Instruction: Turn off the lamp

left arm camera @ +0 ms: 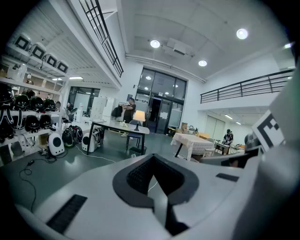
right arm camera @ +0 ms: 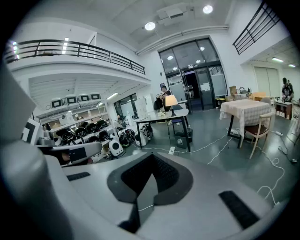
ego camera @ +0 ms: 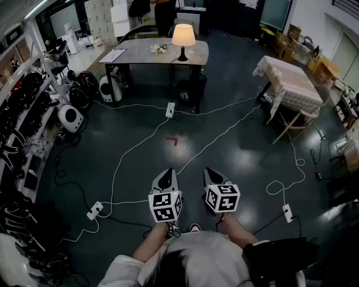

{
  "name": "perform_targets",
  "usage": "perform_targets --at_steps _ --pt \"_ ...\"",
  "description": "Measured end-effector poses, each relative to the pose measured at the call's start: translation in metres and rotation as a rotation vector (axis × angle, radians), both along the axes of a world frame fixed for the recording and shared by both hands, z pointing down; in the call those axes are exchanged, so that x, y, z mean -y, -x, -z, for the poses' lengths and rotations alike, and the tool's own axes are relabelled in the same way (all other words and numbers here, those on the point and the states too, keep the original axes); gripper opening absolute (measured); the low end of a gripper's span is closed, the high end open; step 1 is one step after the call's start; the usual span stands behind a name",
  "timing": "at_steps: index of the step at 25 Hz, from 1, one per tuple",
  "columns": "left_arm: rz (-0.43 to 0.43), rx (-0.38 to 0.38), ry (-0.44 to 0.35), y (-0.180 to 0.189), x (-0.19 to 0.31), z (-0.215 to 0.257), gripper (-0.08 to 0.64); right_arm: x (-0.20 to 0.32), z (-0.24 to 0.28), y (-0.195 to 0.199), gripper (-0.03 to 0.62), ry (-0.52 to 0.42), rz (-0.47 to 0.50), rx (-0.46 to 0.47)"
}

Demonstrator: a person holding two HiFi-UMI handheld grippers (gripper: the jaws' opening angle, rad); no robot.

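A lit table lamp [ego camera: 183,38] with a cream shade and dark stem stands on a grey table [ego camera: 140,55] at the far end of the room. It shows small in the left gripper view as the lamp [left arm camera: 138,117] and in the right gripper view as the lamp [right arm camera: 171,101]. My left gripper [ego camera: 166,178] and right gripper [ego camera: 213,177] are held side by side close to my body, far from the lamp. Both are shut with nothing between the jaws.
White cables and power strips [ego camera: 170,109] run across the dark floor between me and the table. A cloth-covered table [ego camera: 289,80] with a chair stands at the right. Shelves of helmets [ego camera: 22,106] line the left wall. A person [ego camera: 164,14] stands behind the lamp table.
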State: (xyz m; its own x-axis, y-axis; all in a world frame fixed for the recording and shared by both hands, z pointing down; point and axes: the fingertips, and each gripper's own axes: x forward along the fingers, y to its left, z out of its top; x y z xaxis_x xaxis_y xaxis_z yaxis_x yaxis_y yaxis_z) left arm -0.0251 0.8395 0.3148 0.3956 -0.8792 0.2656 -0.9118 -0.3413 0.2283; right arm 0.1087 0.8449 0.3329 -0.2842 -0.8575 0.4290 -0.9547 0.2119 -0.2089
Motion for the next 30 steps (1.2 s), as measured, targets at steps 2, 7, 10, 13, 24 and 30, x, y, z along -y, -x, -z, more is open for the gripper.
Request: perform_targets --at_steps 2,7,10,13,24,30 --pt "-0.003 0.001 0.002 0.0 0.001 0.001 0.006 0.002 0.001 -0.001 -0.002 -0.001 -0.003 0.0" --pt "-0.013 0.006 -0.007 0.005 0.006 0.004 0.006 0.005 0.0 0.003 -0.002 0.0 -0.014 0.001" --pt "-0.015 0.006 -0.012 0.014 0.01 0.004 0.006 0.01 -0.001 0.011 -0.002 -0.002 -0.024 0.01" --pt "-0.018 0.007 -0.017 0.027 0.016 0.004 0.006 0.017 -0.004 0.02 -0.001 -0.002 -0.04 0.025" --pt "-0.043 0.02 -0.002 0.059 0.032 -0.006 0.006 0.027 -0.027 0.024 -0.002 0.054 -0.113 0.042" --pt "-0.048 0.02 -0.001 0.057 0.056 -0.008 0.006 0.044 -0.033 0.021 -0.002 0.072 -0.12 0.034"
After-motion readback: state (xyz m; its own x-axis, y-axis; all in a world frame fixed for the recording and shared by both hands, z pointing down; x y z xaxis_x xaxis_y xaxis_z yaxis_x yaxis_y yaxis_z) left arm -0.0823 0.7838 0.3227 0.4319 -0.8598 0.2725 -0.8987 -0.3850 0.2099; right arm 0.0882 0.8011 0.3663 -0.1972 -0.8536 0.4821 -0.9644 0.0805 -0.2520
